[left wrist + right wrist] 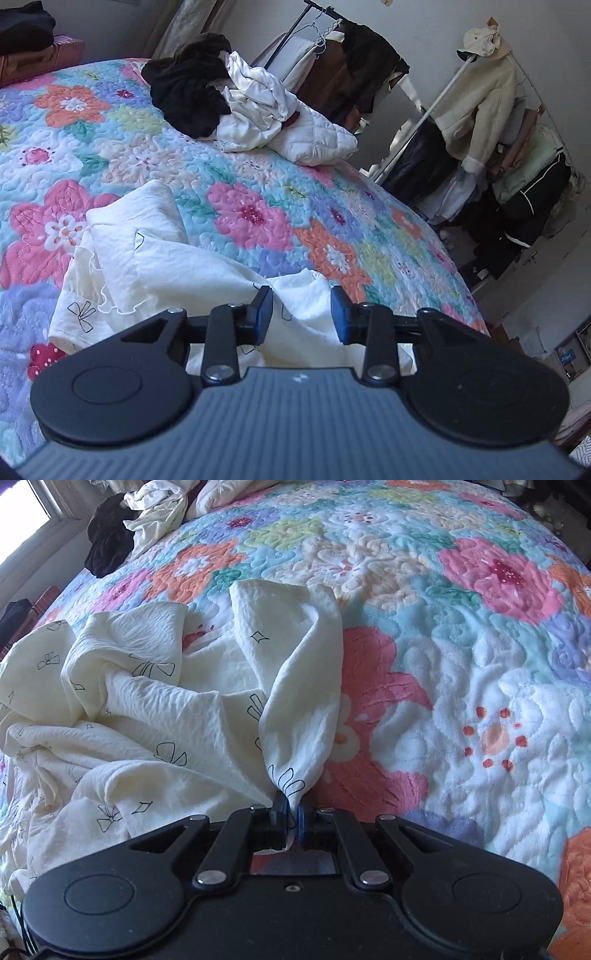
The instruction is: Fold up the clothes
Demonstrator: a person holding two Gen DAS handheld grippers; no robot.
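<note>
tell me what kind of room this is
Most likely a bedroom at home. A bed under a floral quilt fills both views, with a pile of unfolded clothes at its far edge, and garment racks hung with coats and jackets stand along the wall beside it.

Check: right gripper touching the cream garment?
Touching. Right wrist view shows the right gripper with jaws pinched shut on a gathered corner of the cream garment.

Cream bow-print garment, floral quilt
</note>
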